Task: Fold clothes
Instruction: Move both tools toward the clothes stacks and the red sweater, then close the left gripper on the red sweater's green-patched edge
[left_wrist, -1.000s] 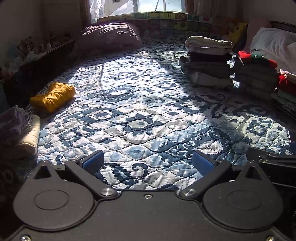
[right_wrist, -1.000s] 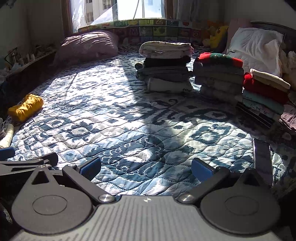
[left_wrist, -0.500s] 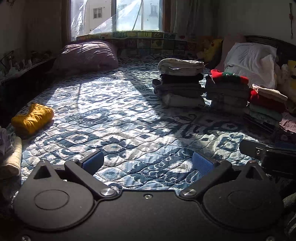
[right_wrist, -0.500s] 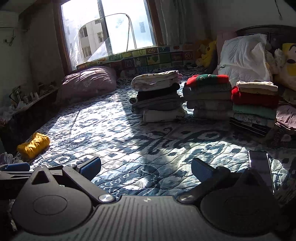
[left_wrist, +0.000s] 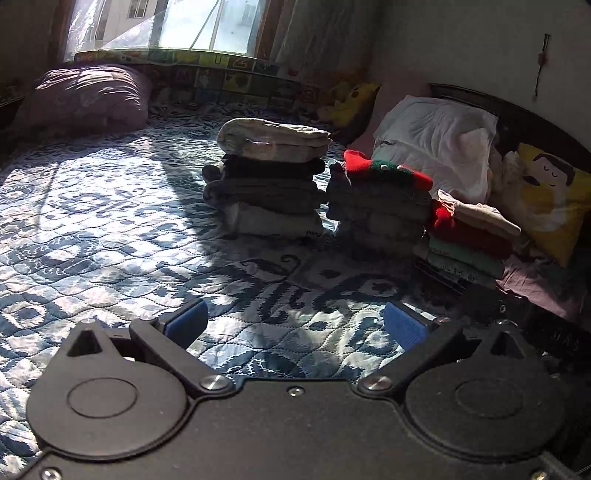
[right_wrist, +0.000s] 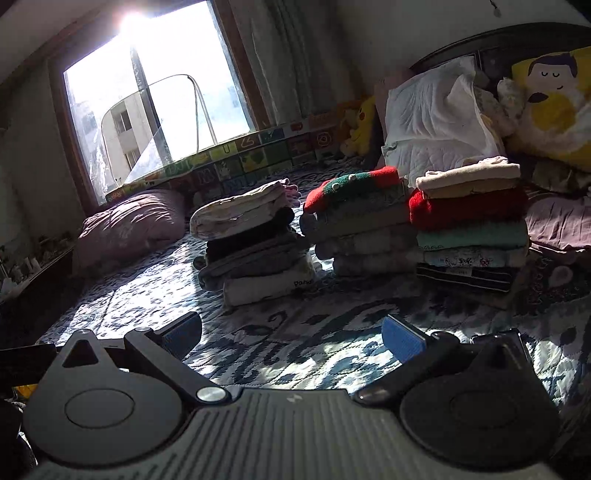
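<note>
Left wrist view is showing the left claw (left_wrist: 295, 325) hanging wide open over the quilt (left_wrist: 110, 236), its blue pads (left_wrist: 186, 325) gripping nothing and touching nothing. Right wrist view is showing the right claw (right_wrist: 291, 334) spread just as wide and holding nothing; whether it is resting on the quilt (right_wrist: 295, 354) cannot be told.

Ahead of both claws a broad stretch of blue patterned quilt is lying bare, half in sunlight and half in shadow. A phone (right_wrist: 513, 341) is lying on the quilt just beside the right claw's right finger.

Farther out, three stacks of folded clothes are standing side by side near the head of the bed: a left stack (left_wrist: 269, 184) with a pale top piece, a middle stack (left_wrist: 380, 206) topped by a red and green sweater (left_wrist: 384, 171), and a right stack (right_wrist: 472, 225) with a red layer under a cream one. The stacks are sitting close together, the middle and right ones touching.

Behind them a white pillow (left_wrist: 439, 136) and a yellow cushion (left_wrist: 554, 199) are leaning against the dark headboard (right_wrist: 491, 40). A purple pillow (left_wrist: 92, 96) is lying at the far left under the bright window (right_wrist: 159, 88).
</note>
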